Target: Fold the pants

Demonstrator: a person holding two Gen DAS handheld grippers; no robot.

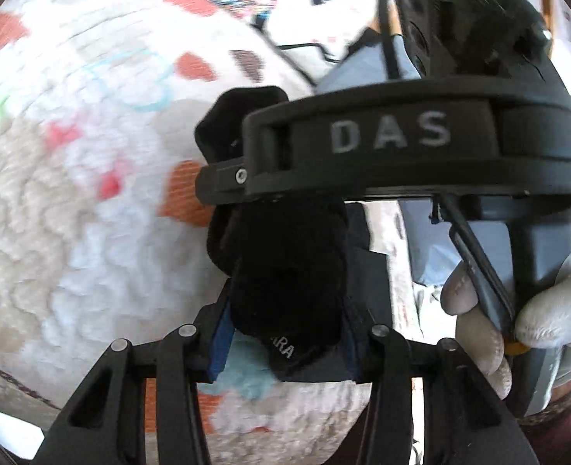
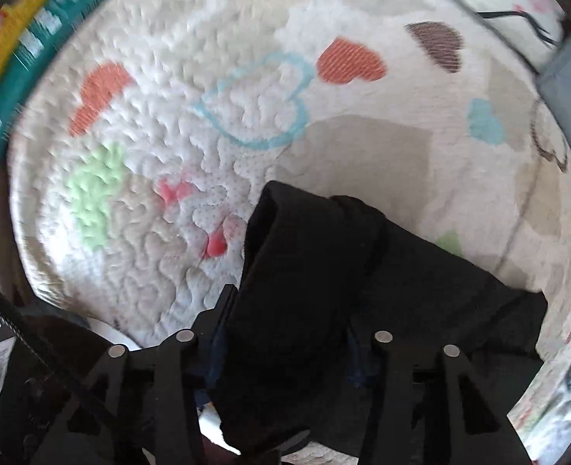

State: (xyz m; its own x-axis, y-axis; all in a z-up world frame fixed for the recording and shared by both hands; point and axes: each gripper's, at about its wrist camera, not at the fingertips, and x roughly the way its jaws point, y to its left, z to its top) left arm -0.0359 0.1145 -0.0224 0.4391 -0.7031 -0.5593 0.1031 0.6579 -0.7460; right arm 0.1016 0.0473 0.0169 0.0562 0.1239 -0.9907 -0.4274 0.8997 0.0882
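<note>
1. Above the heart-print quilt [image 2: 161,178], the black pants [image 2: 308,294] hang bunched, lifted off the bedding and held at two spots.
2. The left claw [image 1: 285,333] is pinching a thick wad of the pants between its blue-padded fingers [image 1: 219,337]; the right claw [image 2: 285,333] likewise is pressed onto a fold of the pants.
3. The fabric looks soft, light and limp, so it will likely sag and twist. Holding it at an edge or hem rather than a wad would probably let it drape flat.
4. Seen from the left claw, the right claw's body marked DAS [image 1: 390,135] crosses just above the pants, gripped by a gloved hand [image 1: 518,321].
5. A black cable [image 2: 518,15] lies at the quilt's far edge, and coloured packets [image 2: 25,50] sit beside the quilt, apart from the pants.
</note>
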